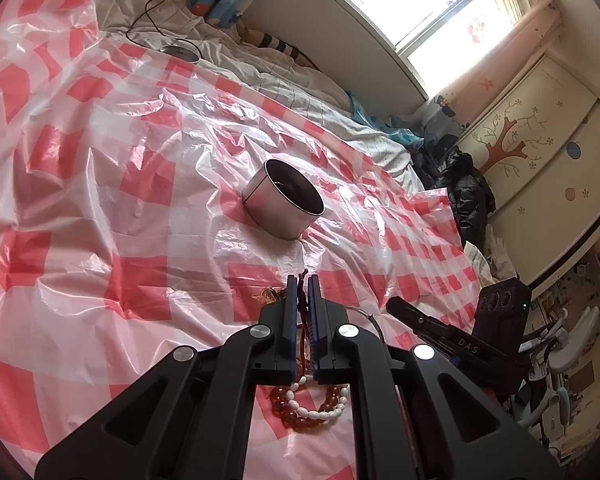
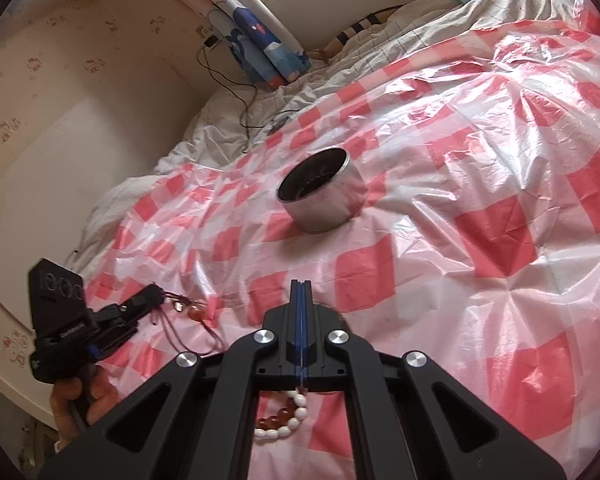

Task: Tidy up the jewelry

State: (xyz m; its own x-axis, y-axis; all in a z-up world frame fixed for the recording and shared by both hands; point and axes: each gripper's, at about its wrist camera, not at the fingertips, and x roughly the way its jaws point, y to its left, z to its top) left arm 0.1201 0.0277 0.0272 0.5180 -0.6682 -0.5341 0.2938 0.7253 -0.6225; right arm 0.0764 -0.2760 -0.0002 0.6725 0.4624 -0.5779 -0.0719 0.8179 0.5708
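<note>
Your left claw point(image 1: 302, 280) is pinched narrow on a dark red cord point(image 2: 168, 322), the knotted end poking out past the tips; in the right wrist view that cord trails down in loops to a small amber-and-gold pendant point(image 2: 192, 312) lying on the checked plastic sheet point(image 1: 100, 184) that covers the bed. The risk here is that the thin cord is gripped only near its end, so a quick lift or swing could let it slip free, or the dangling loops could drag the crinkled sheet along. Beneath and between both claws lie an amber bead bracelet point(image 1: 300, 420) and a white bead bracelet point(image 1: 320, 414), touching and overlapping each other; if the hanging cord sweeps over them it may tangle and pull them along. Ahead, well apart from the jewelry, stands the round metal tin point(image 1: 284, 204), open-topped, on the soft bed. It sits a little tilted on the bedding, so a knock on its rim with the claw or the swinging pendant could tip it. Something pale shows inside it, too unclear to name. Your right claw point(image 2: 301, 285) is pressed fully together with nothing between its fingers, hovering over the sheet just above the bracelets; brought down closed like that, it would only push the beads about rather than take them.
</note>
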